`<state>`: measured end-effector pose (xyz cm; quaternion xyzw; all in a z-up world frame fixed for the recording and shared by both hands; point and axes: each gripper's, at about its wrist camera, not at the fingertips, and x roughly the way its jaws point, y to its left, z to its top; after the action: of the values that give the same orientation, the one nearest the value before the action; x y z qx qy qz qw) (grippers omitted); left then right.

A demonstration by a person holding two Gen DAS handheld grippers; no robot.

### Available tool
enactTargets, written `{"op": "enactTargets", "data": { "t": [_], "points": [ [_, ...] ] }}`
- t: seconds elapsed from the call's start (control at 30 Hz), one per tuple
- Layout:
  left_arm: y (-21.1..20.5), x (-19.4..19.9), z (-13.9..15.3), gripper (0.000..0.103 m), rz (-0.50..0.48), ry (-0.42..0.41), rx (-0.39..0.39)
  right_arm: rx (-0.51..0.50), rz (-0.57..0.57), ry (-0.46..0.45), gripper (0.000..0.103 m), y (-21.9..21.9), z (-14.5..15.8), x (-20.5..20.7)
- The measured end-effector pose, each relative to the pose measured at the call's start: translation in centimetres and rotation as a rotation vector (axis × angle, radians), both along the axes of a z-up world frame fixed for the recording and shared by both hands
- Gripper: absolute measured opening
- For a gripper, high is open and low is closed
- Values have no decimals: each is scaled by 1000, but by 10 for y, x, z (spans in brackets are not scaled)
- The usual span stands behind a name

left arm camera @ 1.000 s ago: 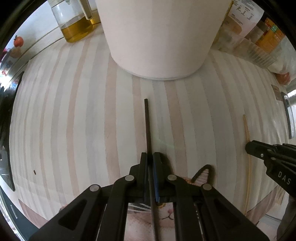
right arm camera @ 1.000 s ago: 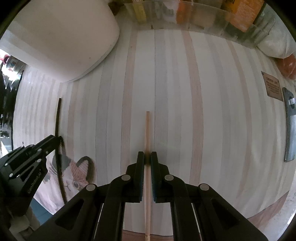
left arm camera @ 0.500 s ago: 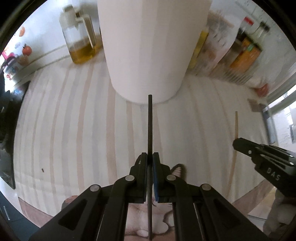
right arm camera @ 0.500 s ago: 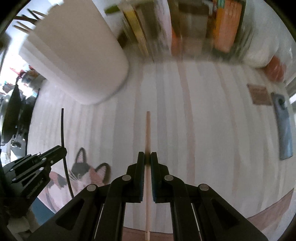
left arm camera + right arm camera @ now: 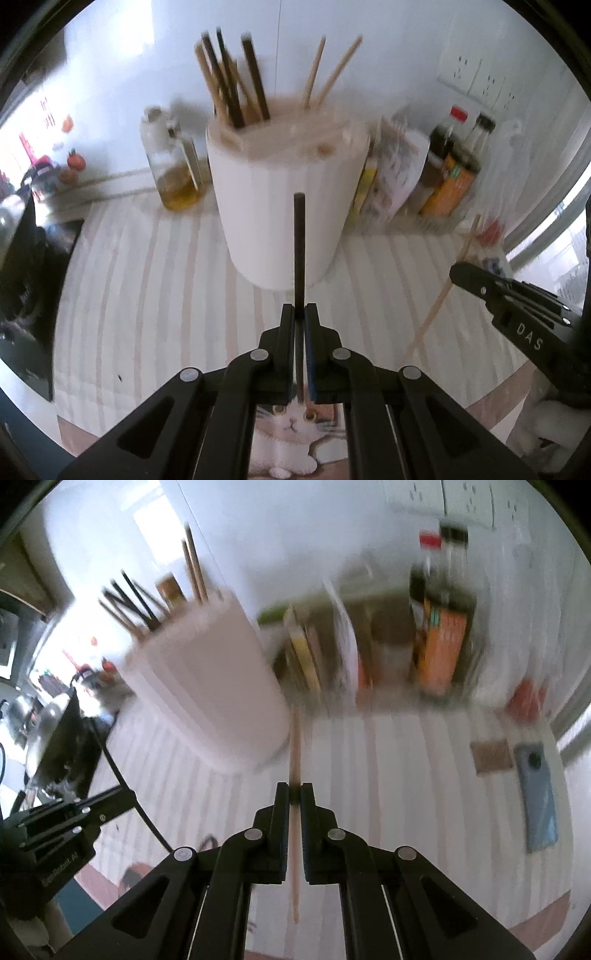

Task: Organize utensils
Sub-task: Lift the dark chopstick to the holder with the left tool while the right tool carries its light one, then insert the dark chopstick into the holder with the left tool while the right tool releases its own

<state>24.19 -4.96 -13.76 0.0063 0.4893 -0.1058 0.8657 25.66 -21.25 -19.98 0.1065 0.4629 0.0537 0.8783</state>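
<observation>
Risk is that the dark chopstick (image 5: 299, 254) clamped in my left claw (image 5: 300, 314) and the pale chopstick (image 5: 294, 746) clamped in my right claw (image 5: 294, 794), both above the counter (image 5: 147, 295), pivot in such thin grips and miss the crowded white holder (image 5: 284, 206).

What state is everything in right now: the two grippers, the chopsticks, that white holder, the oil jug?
Left gripper: shut on the dark chopstick.
Dark chopstick: clamped, clear of the mat, pointing at the holder.
Right gripper: shut on the pale chopstick.
Pale chopstick: clamped, clear of the mat.
White holder: upright, already holding dark and pale chopsticks.
Oil jug: upright, about a quarter full.
Phone: flat on the mat.
</observation>
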Motion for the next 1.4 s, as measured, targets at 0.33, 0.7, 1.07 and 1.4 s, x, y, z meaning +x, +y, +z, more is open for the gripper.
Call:
{"op": "enactTargets", "data": {
  "t": [0.33,0.7,1.07,1.4],
  "points": [
    [-4,18,88,2,2,-171,-64,-15,5,-235,5,-4,89,41],
    [2,63,197,2,12,-340,-118,20,70,-418,5,7,221,74],
    [27,132,166,2,91,-243,-68,10,129,-402,5,49,234,148],
    [39,150,137,8,139,-142,-46,-7,192,-278,6,78,181,201]
  ]
}}
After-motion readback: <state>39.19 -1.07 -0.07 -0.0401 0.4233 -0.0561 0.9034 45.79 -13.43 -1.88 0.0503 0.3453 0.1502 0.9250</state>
